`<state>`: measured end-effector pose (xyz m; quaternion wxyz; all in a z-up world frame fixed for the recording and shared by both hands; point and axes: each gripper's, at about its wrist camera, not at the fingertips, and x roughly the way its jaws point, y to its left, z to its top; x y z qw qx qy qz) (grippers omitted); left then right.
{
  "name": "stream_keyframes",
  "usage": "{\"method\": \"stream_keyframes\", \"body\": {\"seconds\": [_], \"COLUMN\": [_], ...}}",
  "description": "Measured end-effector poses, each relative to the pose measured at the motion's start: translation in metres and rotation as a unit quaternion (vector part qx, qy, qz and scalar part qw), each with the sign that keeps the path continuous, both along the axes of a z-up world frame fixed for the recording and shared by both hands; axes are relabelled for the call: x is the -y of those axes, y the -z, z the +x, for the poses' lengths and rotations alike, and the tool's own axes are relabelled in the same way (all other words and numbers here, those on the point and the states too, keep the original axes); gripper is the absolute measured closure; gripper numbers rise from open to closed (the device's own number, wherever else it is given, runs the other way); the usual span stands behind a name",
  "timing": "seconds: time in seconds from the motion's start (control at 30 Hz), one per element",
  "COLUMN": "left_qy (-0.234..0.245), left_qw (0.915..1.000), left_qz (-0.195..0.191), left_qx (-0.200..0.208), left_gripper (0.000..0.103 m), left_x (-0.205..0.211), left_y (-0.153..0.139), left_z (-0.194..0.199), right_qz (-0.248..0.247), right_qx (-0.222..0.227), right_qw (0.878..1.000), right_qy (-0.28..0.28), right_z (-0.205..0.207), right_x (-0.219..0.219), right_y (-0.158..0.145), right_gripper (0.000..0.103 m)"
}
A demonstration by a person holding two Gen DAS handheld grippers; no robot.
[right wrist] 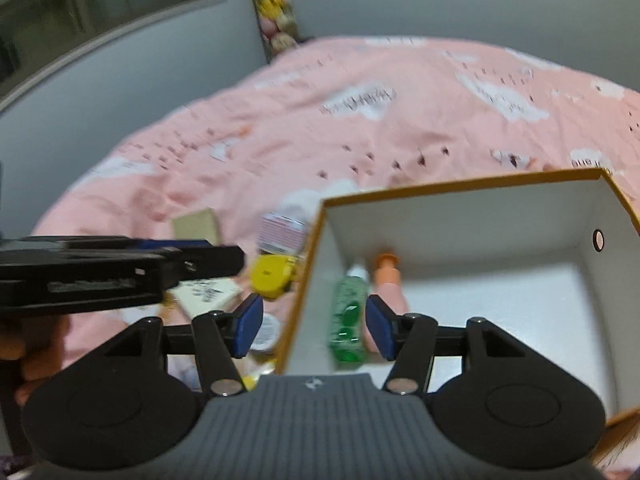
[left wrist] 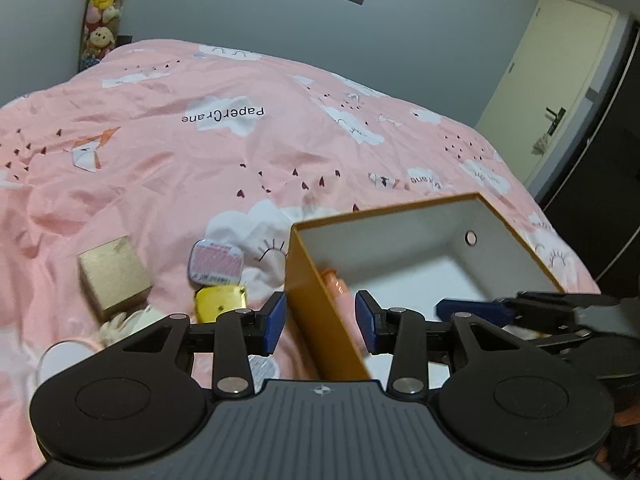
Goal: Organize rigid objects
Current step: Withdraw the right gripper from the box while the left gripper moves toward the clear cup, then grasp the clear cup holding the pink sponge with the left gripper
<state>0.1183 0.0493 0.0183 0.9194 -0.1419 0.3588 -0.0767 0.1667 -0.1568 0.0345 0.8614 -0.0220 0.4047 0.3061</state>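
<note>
Two hand-held grippers hover over a pink bedspread (left wrist: 168, 184). The left gripper (left wrist: 320, 322) straddles the near left wall of an orange box (left wrist: 320, 320), its jaws partly open and not pressing it. The right gripper (right wrist: 314, 326) hangs above the box's inside, jaws apart and empty. Inside lie a green bottle (right wrist: 346, 316) and a peach bottle (right wrist: 386, 276), apparently already sorted. Left of the box wait a gold cube (left wrist: 114, 270), a pink tin (left wrist: 216, 262) and a yellow tape measure (left wrist: 220, 300); the box wall stands between them and the inside.
</note>
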Motion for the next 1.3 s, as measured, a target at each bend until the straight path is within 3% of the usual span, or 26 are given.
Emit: {"method": "stream_keyframes", "body": {"seconds": [0.13, 0.3, 0.4, 0.57, 0.67, 0.87, 0.97, 1.0, 1.03, 1.13, 1.23, 1.3], "left_qy": [0.013, 0.039, 0.040, 0.053, 0.066, 0.094, 0.091, 0.074, 0.051, -0.009, -0.053, -0.066], "left_qw": [0.9999, 0.9987, 0.9977, 0.9951, 0.9908, 0.9810, 0.9783, 0.9784, 0.9774, 0.9646, 0.9574, 0.9533], "left_qz": [0.007, 0.031, 0.045, 0.032, 0.040, 0.053, 0.017, -0.005, -0.034, -0.120, -0.133, -0.142], "left_qx": [-0.004, -0.012, -0.032, -0.077, -0.112, -0.161, -0.185, -0.193, -0.202, -0.235, -0.251, -0.258], "left_gripper": [0.057, 0.057, 0.057, 0.052, 0.051, 0.048, 0.043, 0.040, 0.035, 0.035, 0.033, 0.026], "left_x": [-0.003, -0.004, -0.009, -0.027, -0.035, -0.036, -0.036, -0.040, -0.045, -0.059, -0.062, -0.060], "left_y": [0.000, 0.001, 0.006, 0.016, 0.025, 0.043, 0.050, 0.052, 0.054, 0.066, 0.076, 0.081], "left_z": [-0.021, -0.046, -0.059, -0.077, -0.084, -0.094, -0.097, -0.097, -0.097, -0.097, -0.097, -0.097], "right_qz": [0.021, 0.016, 0.012, -0.012, -0.036, -0.030, -0.026, -0.028, -0.031, -0.054, -0.074, -0.080], "right_qx": [0.012, -0.002, -0.022, -0.053, -0.067, -0.134, -0.153, -0.161, -0.165, -0.158, -0.146, -0.143], "right_qw": [1.000, 0.999, 0.999, 0.996, 0.994, 0.987, 0.984, 0.982, 0.982, 0.980, 0.978, 0.978], "right_qy": [0.004, -0.029, -0.048, -0.067, -0.074, -0.081, -0.087, -0.089, -0.092, -0.109, -0.127, -0.132], "right_z": [-0.029, -0.061, -0.071, -0.083, -0.087, -0.083, -0.079, -0.077, -0.075, -0.072, -0.069, -0.066], "right_x": [0.004, -0.001, -0.007, -0.017, -0.024, -0.031, -0.033, -0.034, -0.035, -0.044, -0.057, -0.064], "right_y": [-0.007, -0.001, 0.009, 0.025, 0.036, 0.059, 0.064, 0.067, 0.069, 0.072, 0.078, 0.085], "right_gripper": [0.046, 0.046, 0.046, 0.045, 0.033, 0.033, 0.034, 0.040, 0.052, 0.064, 0.066, 0.066]}}
